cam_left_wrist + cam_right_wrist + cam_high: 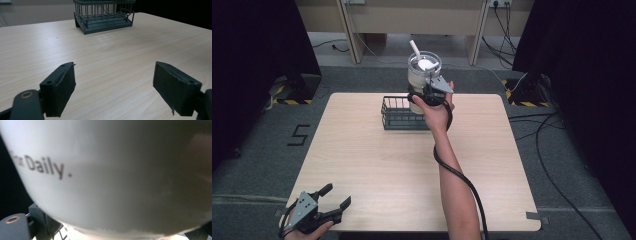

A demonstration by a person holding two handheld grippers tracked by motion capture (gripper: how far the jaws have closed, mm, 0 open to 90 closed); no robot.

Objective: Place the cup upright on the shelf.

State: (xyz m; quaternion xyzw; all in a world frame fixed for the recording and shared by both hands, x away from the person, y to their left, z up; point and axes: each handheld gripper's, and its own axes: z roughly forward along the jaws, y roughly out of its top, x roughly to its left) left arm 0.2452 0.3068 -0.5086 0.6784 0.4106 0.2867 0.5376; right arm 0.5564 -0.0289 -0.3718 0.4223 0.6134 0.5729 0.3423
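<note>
A white tumbler (423,70) with a clear lid and a white straw (414,48) is held up over the far side of the table, just behind a dark wire basket (397,117). My right gripper (430,89) is shut on the tumbler's lower body. In the right gripper view the tumbler wall (112,182), printed "Daily.", sits right against the camera, with one black finger (40,221) at the bottom left. My left gripper (338,195) rests open at the table's front left corner, with nothing between its pads (61,90). It faces the basket (103,17) across bare wood.
The light wooden table (412,170) carries the basket near its far edge. Black curtains flank both sides. Stand bases with yellow-black tape (287,95) (524,92) sit on the floor behind the far corners. Cables (557,150) run over the carpet at right.
</note>
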